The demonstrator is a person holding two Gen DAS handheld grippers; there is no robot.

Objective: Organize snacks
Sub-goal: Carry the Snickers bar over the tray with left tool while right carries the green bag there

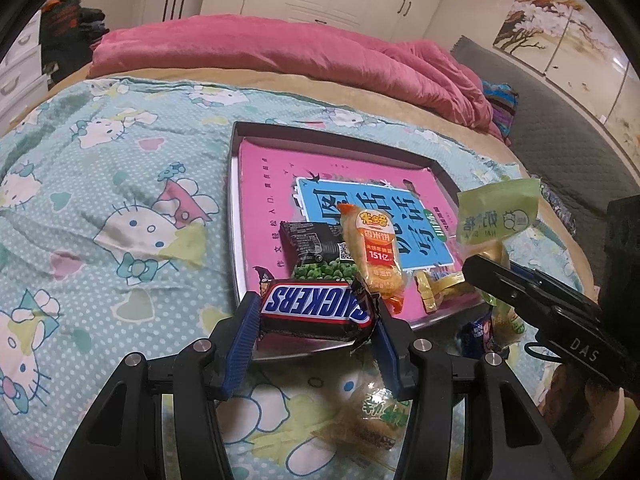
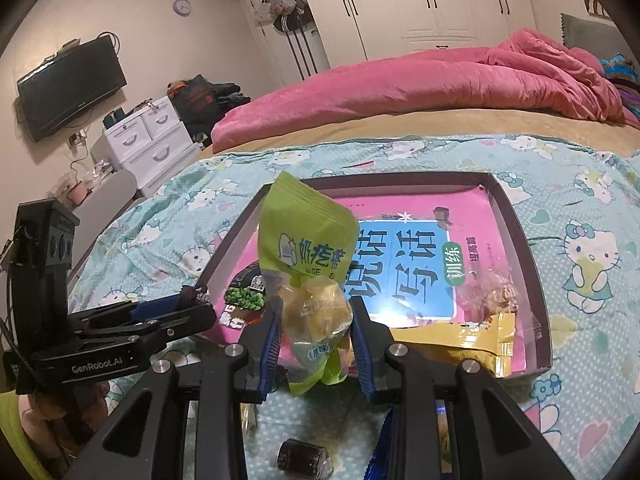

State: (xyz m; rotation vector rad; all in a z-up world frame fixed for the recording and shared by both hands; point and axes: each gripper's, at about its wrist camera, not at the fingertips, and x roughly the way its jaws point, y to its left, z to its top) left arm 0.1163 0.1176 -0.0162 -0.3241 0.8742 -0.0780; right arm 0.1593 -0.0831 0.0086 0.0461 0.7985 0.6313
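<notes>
Left claw (image 1: 316, 320) — clamped endwise on a Snickers bar (image 1: 318, 307), held over the near rim of the tray (image 1: 234, 200). Right claw (image 2: 314, 332) — pinching a green snack pouch (image 2: 306, 248) by its lower part, likewise tray-bound. Pea packet (image 1: 320, 252) and rice cracker (image 1: 374, 248) already inside; 2 or more snacks remain on the bed.

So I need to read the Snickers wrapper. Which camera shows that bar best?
Left wrist: the Snickers bar sits large between the left claw pads, logo facing the lens. Right wrist shows only that claw from the side, bar hidden.
</notes>
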